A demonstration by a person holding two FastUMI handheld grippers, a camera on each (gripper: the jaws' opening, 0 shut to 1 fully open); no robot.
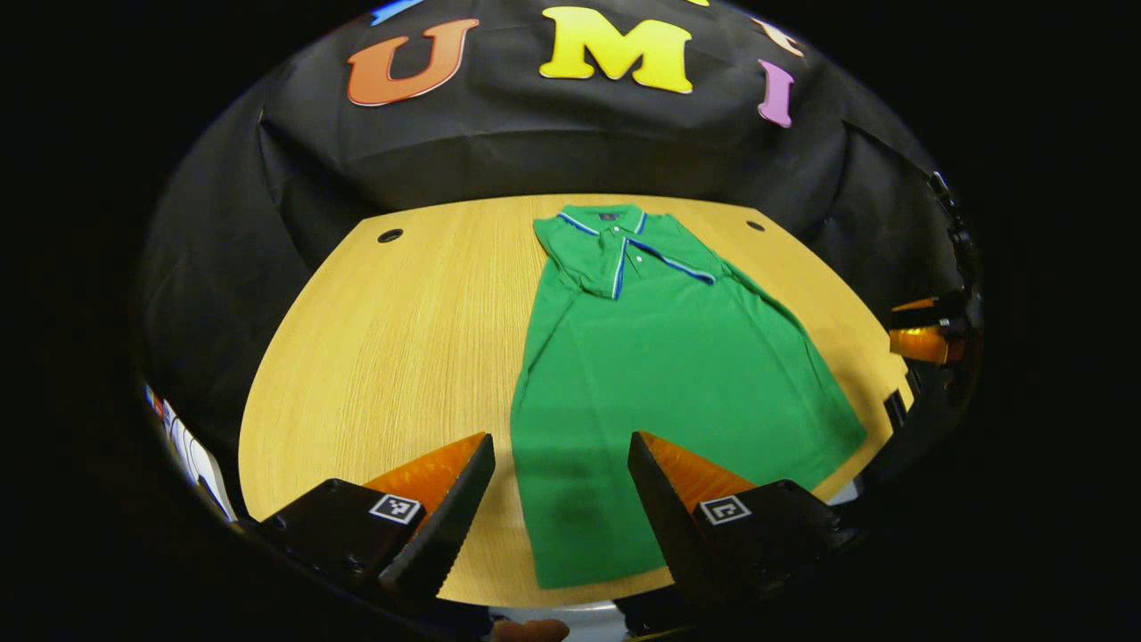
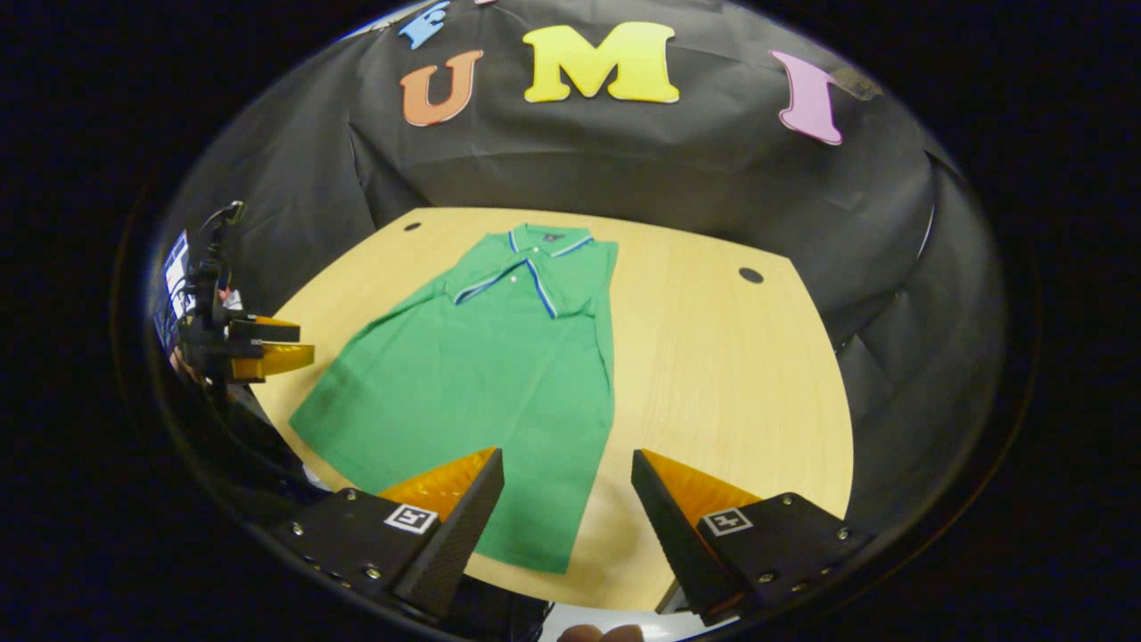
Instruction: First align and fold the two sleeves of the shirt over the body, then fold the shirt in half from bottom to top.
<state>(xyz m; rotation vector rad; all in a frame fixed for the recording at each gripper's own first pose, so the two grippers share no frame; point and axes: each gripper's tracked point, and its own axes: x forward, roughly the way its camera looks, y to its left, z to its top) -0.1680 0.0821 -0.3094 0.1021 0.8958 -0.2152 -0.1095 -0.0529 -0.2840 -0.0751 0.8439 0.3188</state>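
Flat on the wooden table (image 1: 383,357) lies the green shirt (image 1: 660,374), a polo with a blue-and-white trimmed collar (image 1: 615,234) at its far end and its hem toward the near edge. Seen from the left gripper view, the garment sits right of the table's middle, its body spreading wider toward the hem; in the right gripper view the same shirt (image 2: 481,383) sits left of middle, with its collar (image 2: 535,259) nearest the booth wall. Both sleeves appear already drawn in over the body, since the outline runs in fairly straight lines from shoulder to hem, and the lower half is not yet folded up. Light creases cross the fabric.

The left gripper (image 1: 562,499) hovers above the near edge with its jaws spread wide, nothing between them, the shirt's hem showing in the gap. The right gripper (image 2: 568,508) is likewise parted and empty, held above the hem's corner and bare wood. Each one also shows in the other's view, raised off to the side of the table: the right gripper (image 1: 923,332) at the far right, the left gripper (image 2: 258,348) at the far left.

Two dark round holes (image 2: 751,275) mark the table's far corners, with the black cloth wall (image 2: 624,169) hanging behind.
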